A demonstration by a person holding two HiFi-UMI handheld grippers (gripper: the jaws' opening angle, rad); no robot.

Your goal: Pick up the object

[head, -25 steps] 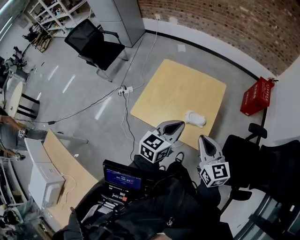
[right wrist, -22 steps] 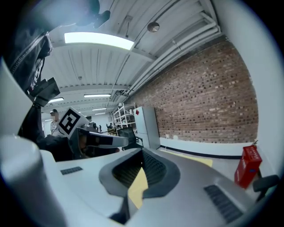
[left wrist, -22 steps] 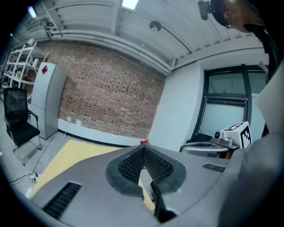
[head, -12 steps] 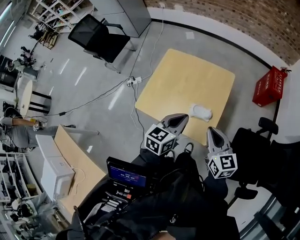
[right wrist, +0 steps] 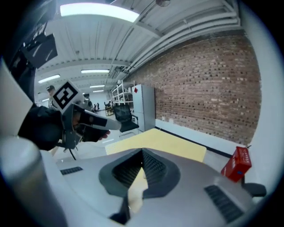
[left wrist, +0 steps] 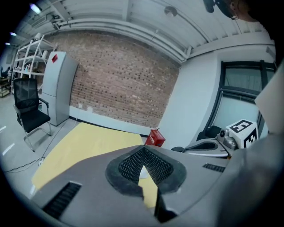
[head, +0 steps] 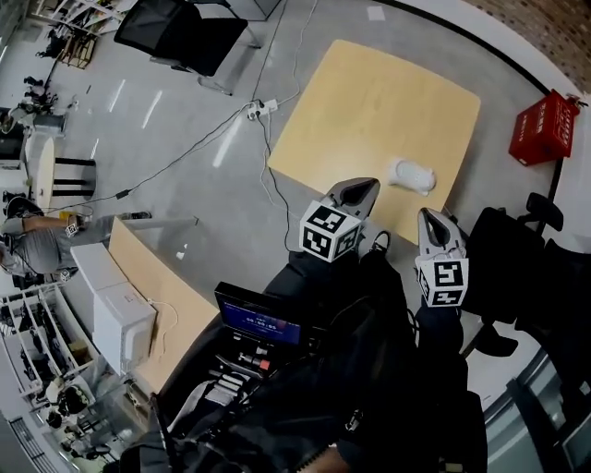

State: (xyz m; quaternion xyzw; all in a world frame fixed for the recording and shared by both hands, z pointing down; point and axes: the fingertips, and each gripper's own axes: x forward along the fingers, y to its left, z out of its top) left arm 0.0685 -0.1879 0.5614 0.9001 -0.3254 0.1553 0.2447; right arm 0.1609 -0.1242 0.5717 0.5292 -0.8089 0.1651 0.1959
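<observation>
A small white object (head: pixel 413 175) lies near the front right edge of the low yellow table (head: pixel 369 92). My left gripper (head: pixel 358 189) hovers over the table's front edge, just left of the object, jaws shut and empty. The right gripper (head: pixel 429 220) hangs just short of that edge, a little below and right of the object, also shut with nothing held. In the left gripper view, the pads meet at the tip (left wrist: pixel 143 150), and a sliver of the white object (left wrist: pixel 142 172) shows through the gap behind them. The right gripper view shows its own jaws (right wrist: pixel 142 153) shut over the table (right wrist: pixel 164 142).
A red box (head: pixel 545 127) stands on the floor right of the table. Black office chairs stand at the back left (head: pixel 175 28) and close on the right (head: pixel 517 268). A power strip with cables (head: pixel 261 109) lies left of the table. A wooden desk (head: pixel 138 277) is at the left.
Both grippers have sunk and come forward toward the table's front edge and the white object. Both stay shut and empty. The object has not moved.
</observation>
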